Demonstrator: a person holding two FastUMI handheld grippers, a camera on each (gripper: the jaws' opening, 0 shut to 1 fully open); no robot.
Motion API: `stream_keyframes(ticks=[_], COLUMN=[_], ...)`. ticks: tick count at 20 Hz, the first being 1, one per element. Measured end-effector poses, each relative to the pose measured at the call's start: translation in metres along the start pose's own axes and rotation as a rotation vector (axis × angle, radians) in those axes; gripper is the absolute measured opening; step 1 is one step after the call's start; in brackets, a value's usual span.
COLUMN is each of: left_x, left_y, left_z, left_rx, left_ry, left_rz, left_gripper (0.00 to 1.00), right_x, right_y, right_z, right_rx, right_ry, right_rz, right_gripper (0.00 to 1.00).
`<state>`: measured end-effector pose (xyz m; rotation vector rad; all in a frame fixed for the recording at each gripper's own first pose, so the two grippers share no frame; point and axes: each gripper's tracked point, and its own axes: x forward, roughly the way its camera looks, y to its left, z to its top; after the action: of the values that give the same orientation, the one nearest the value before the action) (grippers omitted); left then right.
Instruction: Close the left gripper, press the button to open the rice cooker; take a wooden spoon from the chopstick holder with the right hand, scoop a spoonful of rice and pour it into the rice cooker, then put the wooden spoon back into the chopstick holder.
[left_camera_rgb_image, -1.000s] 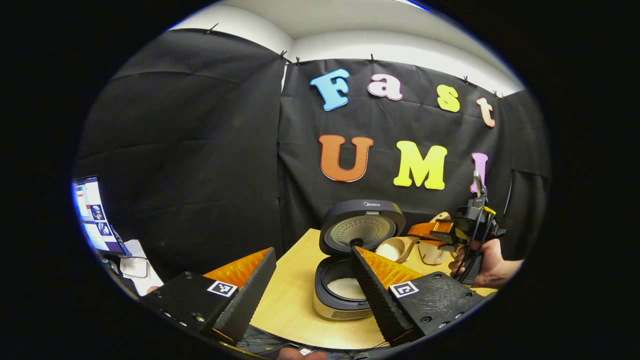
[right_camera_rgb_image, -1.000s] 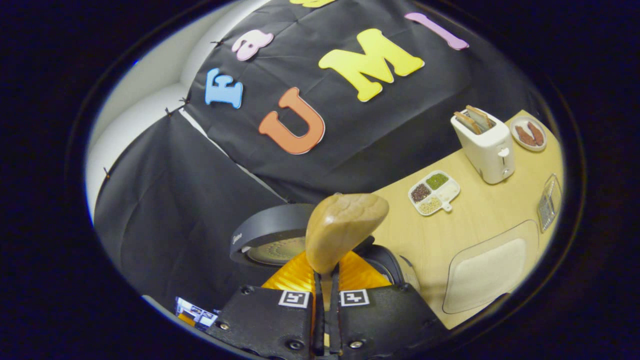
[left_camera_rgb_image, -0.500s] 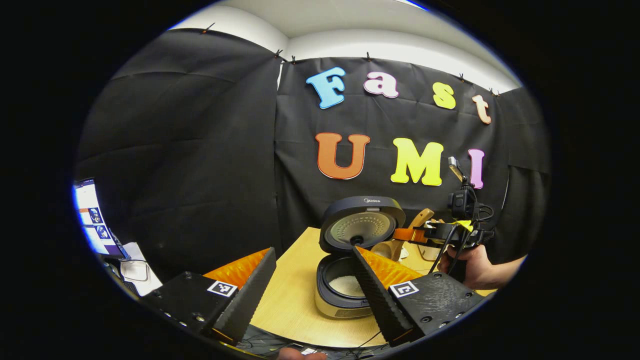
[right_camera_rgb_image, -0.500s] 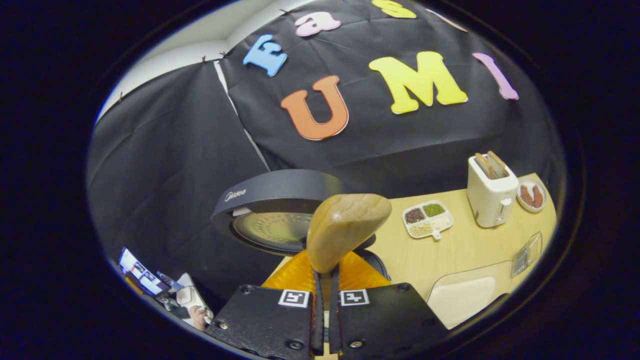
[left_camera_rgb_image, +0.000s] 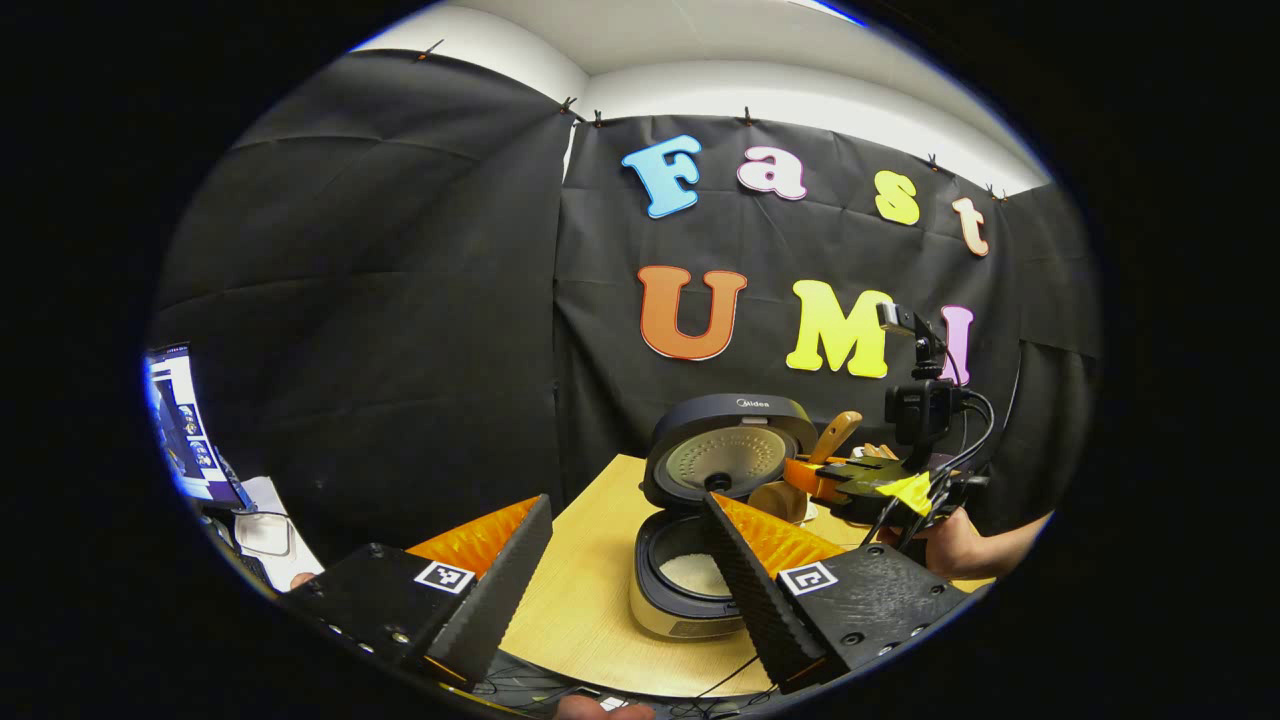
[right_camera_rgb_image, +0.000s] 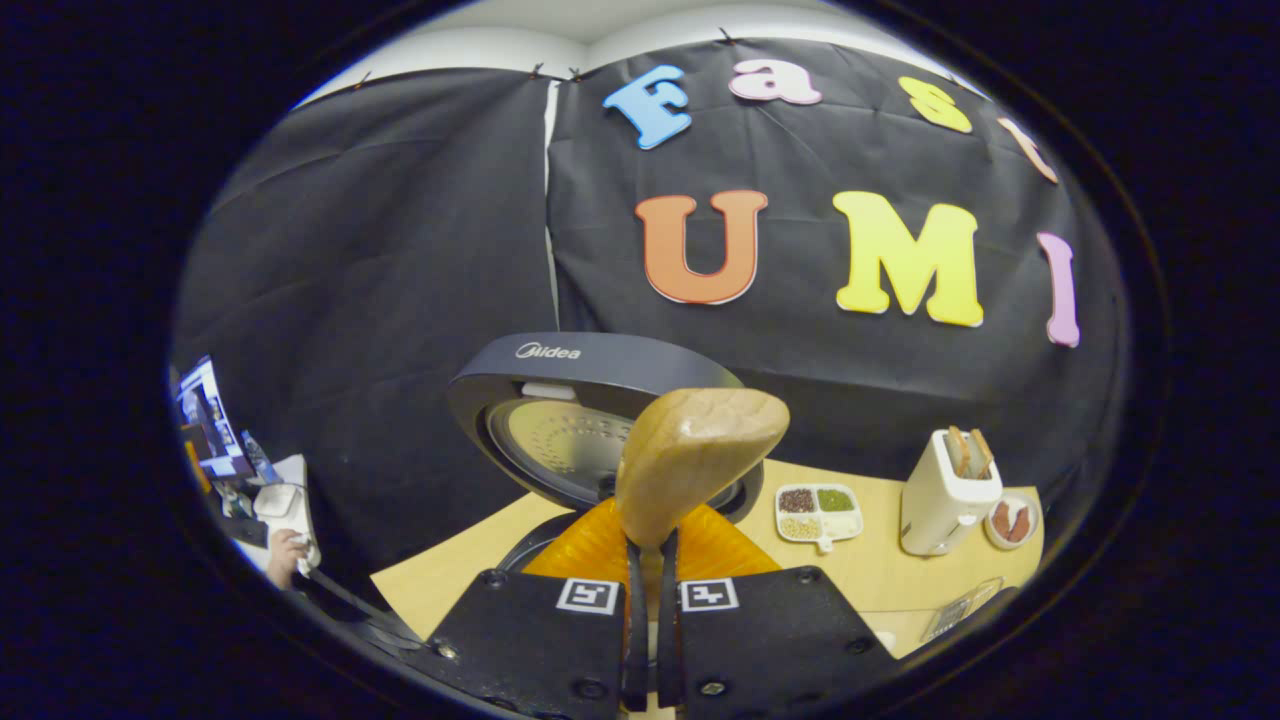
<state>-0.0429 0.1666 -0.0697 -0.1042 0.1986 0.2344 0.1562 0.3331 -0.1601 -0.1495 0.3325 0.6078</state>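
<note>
With the rice cooker (left_camera_rgb_image: 712, 520) open near the tabletop's front left corner and rice in its pot, my right gripper (right_camera_rgb_image: 648, 560), clamped on the wooden spoon (right_camera_rgb_image: 690, 455), has levelled after tipping, so I judge the pour done, while my left gripper (left_camera_rgb_image: 625, 560) hangs open

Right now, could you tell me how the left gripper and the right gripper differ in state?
The left gripper is open and holds nothing; the right gripper is shut on the wooden spoon. The left gripper hangs in front of the open rice cooker; the right gripper sits beside its raised lid.
</note>
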Motion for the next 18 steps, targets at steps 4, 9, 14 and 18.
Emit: stream_keyframes(ticks=[4, 9, 14, 18], left_x=[-0.001, 0.0, -0.002, -0.003], left_y=[0.002, 0.002, 0.003, 0.001], left_z=[0.0, 0.0, 0.003, 0.001], left_rx=[-0.003, -0.018, -0.018, -0.019], left_ry=[-0.004, -0.006, -0.012, -0.008], left_rz=[-0.001, 0.0, -0.003, -0.003], left_gripper=[0.95, 0.95, 0.95, 0.95], right_x=[0.0, -0.002, -0.003, -0.01], right_y=[0.005, 0.012, 0.009, 0.005], right_z=[0.002, 0.003, 0.002, 0.001], right_rx=[-0.141, -0.267, -0.209, -0.064], right_ry=[-0.03, -0.061, -0.049, -0.032], right_rz=[-0.017, -0.032, -0.028, 0.0], right_gripper=[0.09, 0.1, 0.09, 0.09])
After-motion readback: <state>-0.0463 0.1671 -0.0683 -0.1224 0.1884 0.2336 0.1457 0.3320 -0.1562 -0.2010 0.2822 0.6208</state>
